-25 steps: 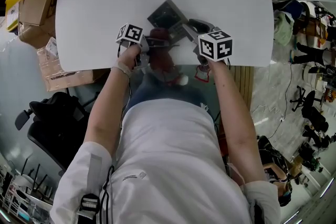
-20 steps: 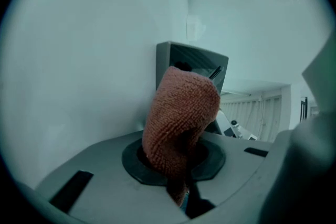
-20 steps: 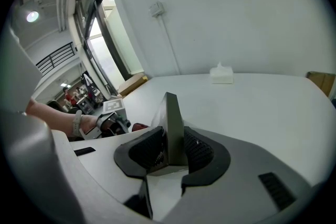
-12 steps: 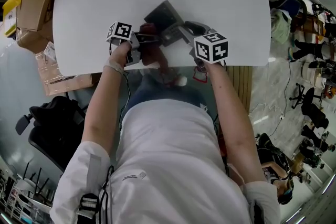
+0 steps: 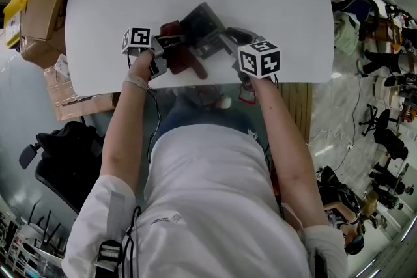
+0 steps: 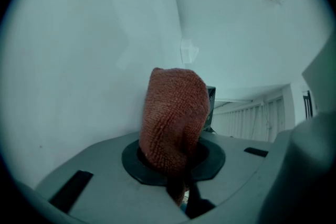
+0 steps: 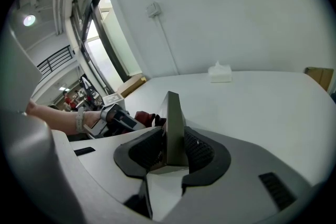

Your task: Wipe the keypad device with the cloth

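We are steadying the device (image 7: 172, 118) in the right claw (image 7: 169, 152) while the left claw (image 6: 177, 168) is gripping the cloth (image 6: 176, 107) to wipe.

I see a white table (image 5: 280, 3) with rounded corners. A white tissue box (image 7: 219, 73) sits on it at the far edge, close to the wall. Near the front edge is the dark keypad device (image 5: 206, 20), tilted on edge; I cannot tell whether it touches the top. The reddish-brown cloth (image 5: 182, 58) is just beside it.
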A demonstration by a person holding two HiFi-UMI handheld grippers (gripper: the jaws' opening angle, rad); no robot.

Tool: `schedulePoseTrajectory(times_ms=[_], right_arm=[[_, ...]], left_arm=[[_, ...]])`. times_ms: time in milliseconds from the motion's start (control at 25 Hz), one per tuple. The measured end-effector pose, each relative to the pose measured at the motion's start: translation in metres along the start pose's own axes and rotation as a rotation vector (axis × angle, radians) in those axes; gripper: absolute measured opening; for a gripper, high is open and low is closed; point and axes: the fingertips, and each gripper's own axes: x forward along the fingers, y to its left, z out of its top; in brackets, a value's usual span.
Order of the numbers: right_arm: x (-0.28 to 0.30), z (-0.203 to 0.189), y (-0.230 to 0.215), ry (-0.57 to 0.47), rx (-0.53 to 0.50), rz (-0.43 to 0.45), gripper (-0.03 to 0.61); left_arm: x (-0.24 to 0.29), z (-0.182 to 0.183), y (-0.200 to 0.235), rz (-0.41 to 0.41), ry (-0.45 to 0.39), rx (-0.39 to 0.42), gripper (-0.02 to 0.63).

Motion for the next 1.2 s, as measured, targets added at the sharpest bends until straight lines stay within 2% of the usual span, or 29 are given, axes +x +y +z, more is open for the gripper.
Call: schedulePoseTrajectory(times_ms=[160,360,520,720,880,1200], right_arm=[[-0.005,0.008,-0.006,-0.041,0.038,-0.003,0.115],[-0.034,0.041,-0.004,-0.213,0.102,0.025,0.114],[-0.071,0.061,0.005,-0.332,0.109,0.059,0.083],[-0.117,0.077,0.022,-0.425,0.084,0.104,0.058],[-0.155,0.082,0.043,-0.486,0.034,0.127,0.049],[-0.225,0.086,0.076,-0.581,-0.078,0.153,0.044]], left_arm=[[-0.008,0.001,-0.025,0.003,-0.071,0.150,0.048],[-0.026,-0.013,-0.079,-0.022,-0.174,0.351,0.048],[-0.039,-0.034,-0.127,-0.031,-0.256,0.502,0.048],[-0.054,-0.060,-0.189,-0.036,-0.383,0.687,0.048],[-0.056,-0.096,-0.226,0.005,-0.413,0.849,0.048],[-0.065,-0.141,-0.275,0.093,-0.528,1.017,0.048]])
